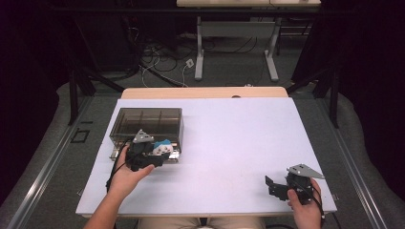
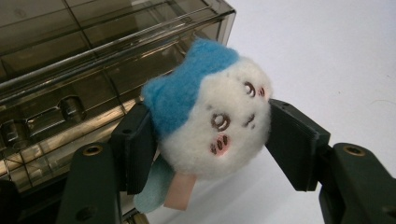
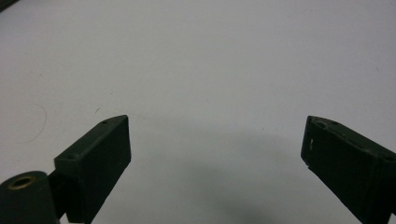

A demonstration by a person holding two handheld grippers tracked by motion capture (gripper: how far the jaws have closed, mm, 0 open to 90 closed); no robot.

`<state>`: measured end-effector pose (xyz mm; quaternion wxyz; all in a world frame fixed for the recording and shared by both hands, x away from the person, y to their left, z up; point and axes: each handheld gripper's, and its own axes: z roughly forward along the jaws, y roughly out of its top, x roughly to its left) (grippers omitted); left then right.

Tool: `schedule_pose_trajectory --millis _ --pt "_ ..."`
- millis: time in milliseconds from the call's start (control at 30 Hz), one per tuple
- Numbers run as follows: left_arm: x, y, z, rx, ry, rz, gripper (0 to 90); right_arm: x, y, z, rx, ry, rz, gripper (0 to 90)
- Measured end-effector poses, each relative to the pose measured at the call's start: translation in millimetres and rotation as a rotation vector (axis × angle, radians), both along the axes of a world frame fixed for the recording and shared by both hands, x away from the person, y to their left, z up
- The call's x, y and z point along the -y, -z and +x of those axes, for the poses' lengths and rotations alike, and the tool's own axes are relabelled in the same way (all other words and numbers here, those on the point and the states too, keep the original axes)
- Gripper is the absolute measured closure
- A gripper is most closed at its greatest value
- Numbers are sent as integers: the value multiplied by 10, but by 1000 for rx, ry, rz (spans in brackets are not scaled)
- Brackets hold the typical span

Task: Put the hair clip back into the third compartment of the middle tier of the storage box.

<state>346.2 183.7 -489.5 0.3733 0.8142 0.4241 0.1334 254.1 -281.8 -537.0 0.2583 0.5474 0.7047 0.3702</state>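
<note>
The left tool [image 2: 205, 144] grips the plush toy [image 2: 210, 112] beside the smoked plastic box [image 1: 147, 125]; placing it inside likely follows. The right tool [image 3: 215, 163] rests released.

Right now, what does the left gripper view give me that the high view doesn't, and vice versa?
Left gripper view: the plush's face, eyes and pink cheeks, and both jaws pressed against its sides; also a pink tab and light blue piece under it.

High view: the right gripper, open, over the white table at the person's right; the whole box outline; the floor and cables beyond.

Both: the left gripper shut on the blue and white plush, right at the smoky clear box, over the white table.
</note>
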Motion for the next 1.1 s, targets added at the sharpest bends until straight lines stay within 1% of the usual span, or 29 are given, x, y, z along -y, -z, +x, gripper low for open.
schedule_pose_trajectory --millis 100,167,200,267,367,400,433,500,600,667,733,767,800,867,900,967,1000,1033,1100 --pt "-23 32 16 -3 -15 3 374 -2 1 1 1 -2 1 80" --pt "-39 44 28 5 -14 5 374 -2 2 2 0 -3 1 81" --pt "-41 53 29 8 -21 1 373 1 3 4 2 -5 -2 81" --pt "-48 59 30 6 -25 8 373 -1 4 4 1 -6 -2 81" --pt "-53 77 40 19 -26 12 370 -4 5 6 -2 -3 -2 82" --pt "-53 80 40 19 -29 16 369 -4 5 5 -4 -2 -2 82" --pt "-62 70 40 7 -23 25 369 -6 6 4 -6 0 2 82" --pt "-57 83 44 23 -28 24 368 -6 7 5 -5 -3 2 82" --pt "-53 89 47 25 -27 22 366 -8 8 5 -8 -3 2 83" --pt "-42 99 47 37 -40 27 364 -10 8 5 -9 -4 5 83" --pt "-40 99 50 26 -36 28 361 -10 8 6 -10 -4 5 83" --pt "-37 101 52 30 -38 30 358 -10 8 6 -9 -4 5 83" --pt "-30 107 53 44 -49 29 356 -9 9 6 -9 -4 5 83" --pt "-35 99 54 46 -51 35 342 -8 9 5 -10 -3 3 84" --pt "-42 86 52 41 -50 32 337 -6 9 5 -9 -4 2 84" --pt "-45 84 54 59 -59 16 316 -5 8 5 -8 -3 2 84" --pt "-50 80 54 61 -58 12 306 -5 8 5 -9 -3 2 84" --pt "-57 70 53 55 -57 17 299 -5 8 5 -9 -3 2 84" --pt "-57 75 53 55 -64 14 285 -6 7 4 -8 -4 1 84"
